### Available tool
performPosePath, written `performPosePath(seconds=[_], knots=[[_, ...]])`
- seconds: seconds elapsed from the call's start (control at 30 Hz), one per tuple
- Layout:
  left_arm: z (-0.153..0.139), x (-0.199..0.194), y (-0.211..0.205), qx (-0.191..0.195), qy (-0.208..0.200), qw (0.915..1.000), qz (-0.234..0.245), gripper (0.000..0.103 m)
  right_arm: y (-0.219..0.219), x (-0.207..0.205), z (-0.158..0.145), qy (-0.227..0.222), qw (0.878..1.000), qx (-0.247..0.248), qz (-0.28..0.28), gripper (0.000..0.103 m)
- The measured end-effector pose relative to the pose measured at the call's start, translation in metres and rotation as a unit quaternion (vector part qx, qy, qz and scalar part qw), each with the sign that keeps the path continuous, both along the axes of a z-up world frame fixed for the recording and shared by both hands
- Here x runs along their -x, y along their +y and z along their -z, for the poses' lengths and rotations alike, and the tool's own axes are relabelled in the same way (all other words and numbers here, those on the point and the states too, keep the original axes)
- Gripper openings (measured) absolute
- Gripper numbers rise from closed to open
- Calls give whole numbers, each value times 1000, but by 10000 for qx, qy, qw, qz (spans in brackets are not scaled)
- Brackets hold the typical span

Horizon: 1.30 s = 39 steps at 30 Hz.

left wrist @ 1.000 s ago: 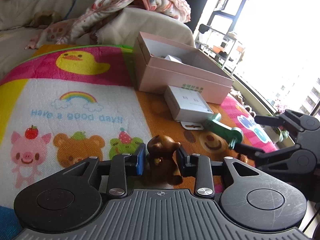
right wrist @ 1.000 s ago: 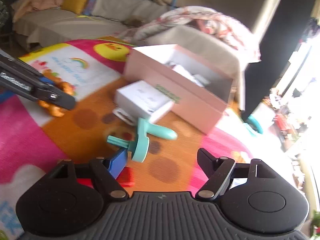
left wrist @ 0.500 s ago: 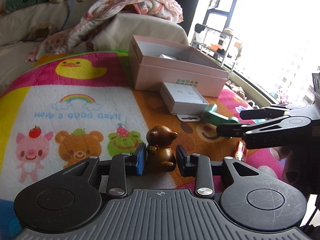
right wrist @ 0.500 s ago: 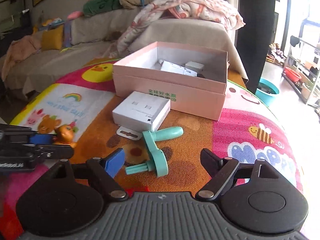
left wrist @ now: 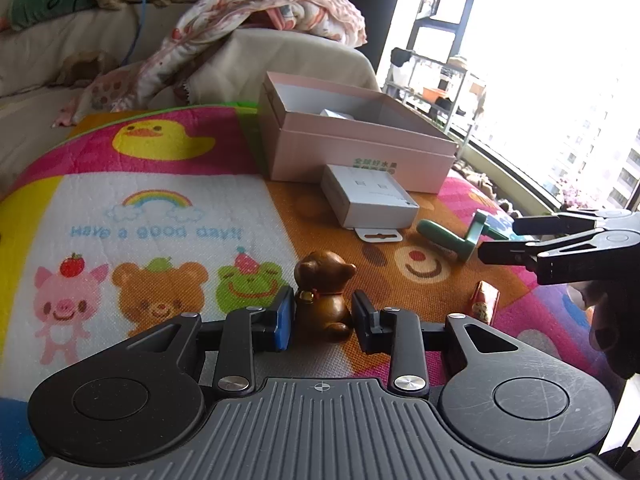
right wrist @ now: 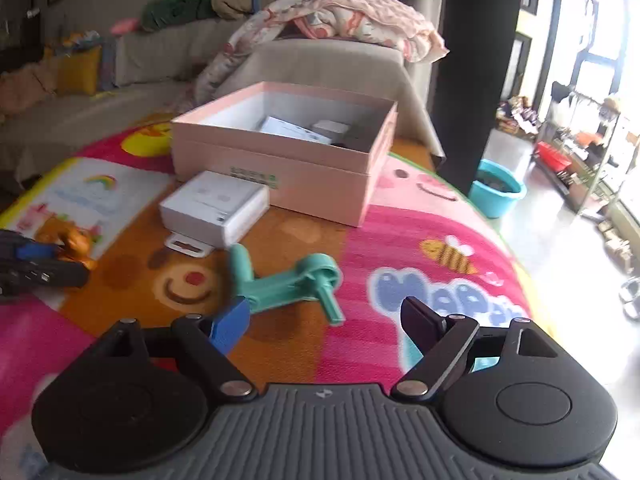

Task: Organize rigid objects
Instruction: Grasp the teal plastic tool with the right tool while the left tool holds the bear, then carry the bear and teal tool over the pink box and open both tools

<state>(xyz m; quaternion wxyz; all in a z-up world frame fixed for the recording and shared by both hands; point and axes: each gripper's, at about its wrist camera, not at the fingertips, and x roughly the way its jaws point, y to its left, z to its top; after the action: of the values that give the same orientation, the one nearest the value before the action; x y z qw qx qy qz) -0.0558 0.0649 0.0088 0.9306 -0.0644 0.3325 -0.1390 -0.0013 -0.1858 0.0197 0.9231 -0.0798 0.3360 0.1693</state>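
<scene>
A brown bear figurine (left wrist: 325,295) stands on the colourful play mat between the fingers of my left gripper (left wrist: 323,318); the blue pad touches its left side, with a slight gap on the right. A teal handle-shaped tool (right wrist: 286,278) lies on the mat just ahead of my right gripper (right wrist: 326,320), which is open and empty. The tool also shows in the left wrist view (left wrist: 452,236). A white flat box (left wrist: 368,196) lies against the open pink box (left wrist: 352,148), which holds white items. A small red packet (left wrist: 485,302) lies near the bear.
A cushioned seat draped with a patterned blanket (left wrist: 272,12) stands behind the pink box. A sofa (right wrist: 100,92) runs along the back left. A teal basin (right wrist: 496,192) sits on the floor past the mat's right edge. A shelf rack (right wrist: 580,148) stands by the window.
The left gripper stays around the bear and has lifted slightly. The right gripper has swung right and closer to the teal tool, its jaws staying wide open.
</scene>
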Motion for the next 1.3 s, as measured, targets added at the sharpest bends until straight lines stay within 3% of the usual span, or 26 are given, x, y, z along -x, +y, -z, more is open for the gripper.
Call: performPosePath(seconds=[0.07,0.13,0.27,0.33,0.4,0.73,0.87,1.03,1.17,1.3], knots=[[0,1,-1,-25,-7,10000,-5,35,9,-1,0,-29,9998,-67,-193,87],[0,1,-1,-35,-13,10000,-10,35,20,-5,4,-111,9995,173,-228,87],[0,4,-2,-62,-49,10000,-27,35,27,-23,15,114,9994,270,-208,87],[0,6,-3,-89,-79,9999,-28,34,25,-26,14,203,9995,146,-213,83],[0,8,-3,-80,-96,9999,-47,34,26,-22,13,169,9993,172,-287,70],[-16,12,-7,23,-312,9990,323,34,18,4,-2,208,9983,311,-452,70],[-70,-9,-10,62,-897,9942,595,34,11,11,-40,-264,9985,150,-455,70],[-155,-61,-18,-48,-1903,9785,788,34,4,-15,-128,-1227,9915,-309,-316,70],[-170,-125,-18,307,-1625,9844,593,34,11,-63,-175,-1545,9864,-549,-48,70],[-150,-169,-17,272,-1310,9901,433,34,16,-119,-181,-1193,9893,-805,229,70]])
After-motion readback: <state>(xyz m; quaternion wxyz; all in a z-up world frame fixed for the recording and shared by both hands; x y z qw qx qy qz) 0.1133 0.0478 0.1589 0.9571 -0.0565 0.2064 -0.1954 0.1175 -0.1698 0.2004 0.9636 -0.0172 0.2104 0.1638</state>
